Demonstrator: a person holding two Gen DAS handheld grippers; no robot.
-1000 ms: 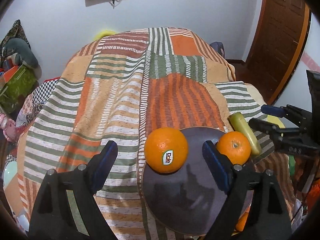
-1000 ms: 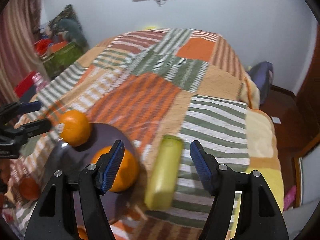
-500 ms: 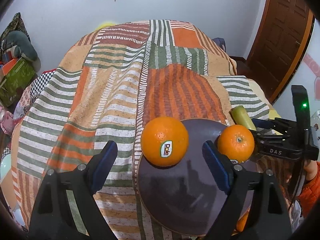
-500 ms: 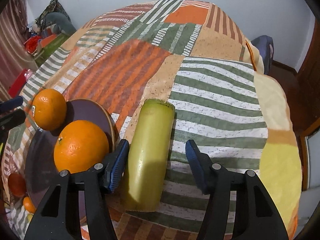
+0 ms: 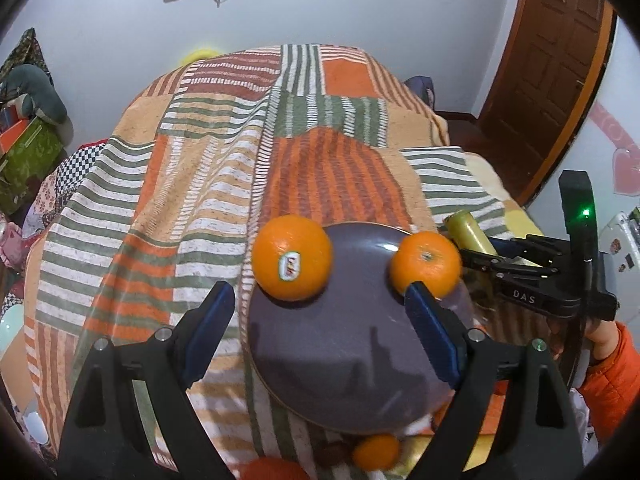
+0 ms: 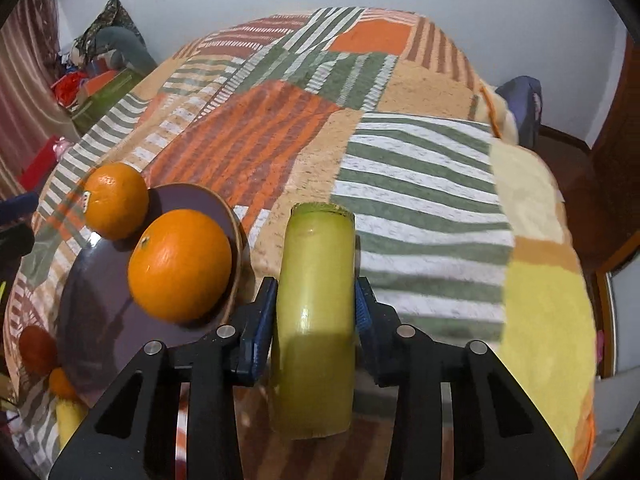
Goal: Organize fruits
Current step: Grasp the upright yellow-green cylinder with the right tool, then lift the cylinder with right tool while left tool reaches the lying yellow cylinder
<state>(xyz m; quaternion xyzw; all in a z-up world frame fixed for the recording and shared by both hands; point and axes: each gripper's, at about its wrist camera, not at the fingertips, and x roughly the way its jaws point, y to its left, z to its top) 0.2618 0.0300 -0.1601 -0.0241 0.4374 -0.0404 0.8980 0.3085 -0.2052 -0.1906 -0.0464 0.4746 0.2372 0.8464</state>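
Clamping yellow-green stalk [image 6: 316, 312] mid-length, right gripper [image 6: 316, 320]; stiff, smooth, likely slippery. Left gripper [image 5: 320, 328] released above plate [image 5: 344, 360].

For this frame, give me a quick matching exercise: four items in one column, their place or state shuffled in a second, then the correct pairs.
Items:
1. stickered orange
2. yellow-green stalk piece
3. left gripper
4. dark plate

Places or states:
A. clamped between the right gripper's pads
B. open, holding nothing
C. on the plate's far left rim
D. on the striped blanket, carrying two oranges

Pairs: 1-C, 2-A, 3-B, 4-D
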